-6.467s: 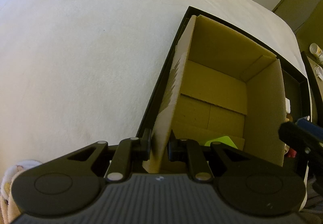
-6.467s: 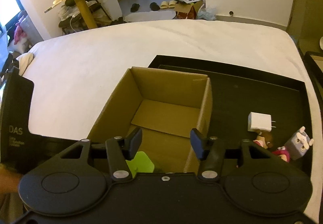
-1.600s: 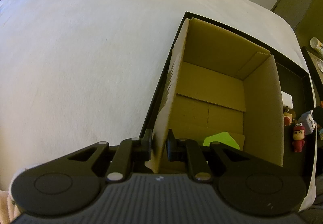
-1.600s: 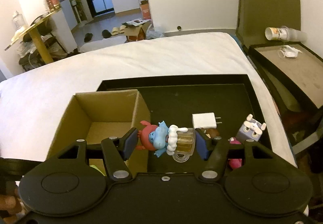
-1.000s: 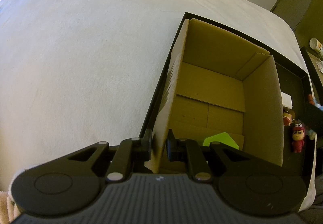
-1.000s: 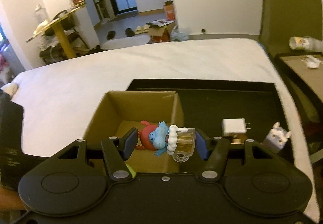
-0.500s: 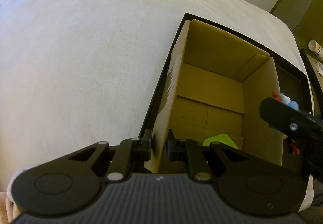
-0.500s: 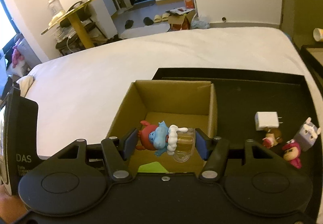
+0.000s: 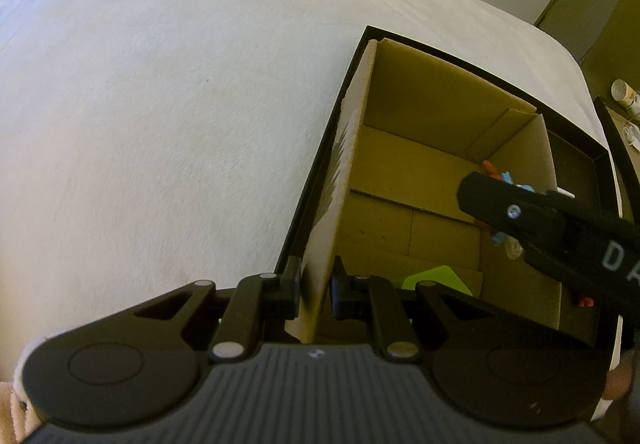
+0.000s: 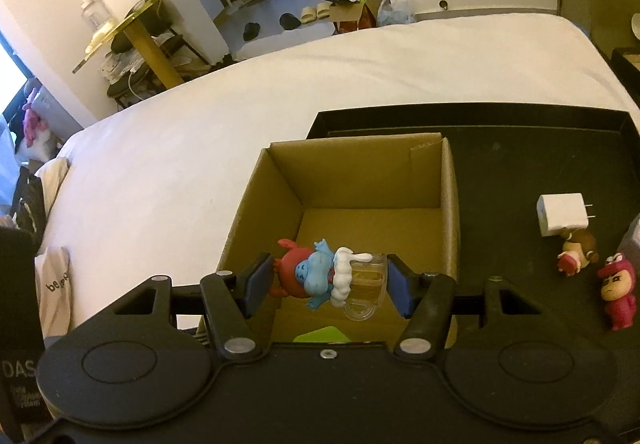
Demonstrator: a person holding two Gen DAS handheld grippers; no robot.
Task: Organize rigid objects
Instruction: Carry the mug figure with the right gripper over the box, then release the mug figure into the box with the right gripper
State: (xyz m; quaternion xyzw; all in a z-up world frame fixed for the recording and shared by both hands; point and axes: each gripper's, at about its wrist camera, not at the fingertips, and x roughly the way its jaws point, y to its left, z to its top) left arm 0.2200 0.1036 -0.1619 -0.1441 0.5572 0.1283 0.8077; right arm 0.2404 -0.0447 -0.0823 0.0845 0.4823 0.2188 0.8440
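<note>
An open cardboard box (image 10: 360, 180) stands in a black tray (image 10: 520, 132) on a white bed. My left gripper (image 9: 316, 280) is shut on the box's near left wall (image 9: 344, 180). My right gripper (image 10: 328, 282) is shut on a blue smurf figure with a red hat and a beer mug (image 10: 320, 276), held over the box opening; it also shows in the left wrist view (image 9: 504, 180). A lime-green piece (image 10: 320, 334) lies on the box floor.
On the tray right of the box lie a white charger (image 10: 562, 214), a small brown figure (image 10: 576, 248) and a red figure (image 10: 618, 294). The white bed (image 9: 160, 124) spreads to the left. A gold table (image 10: 132, 28) stands beyond it.
My right gripper has carried the smurf figure from over the tray to above the box, and now reaches further over it. My left gripper has kept its hold on the box wall.
</note>
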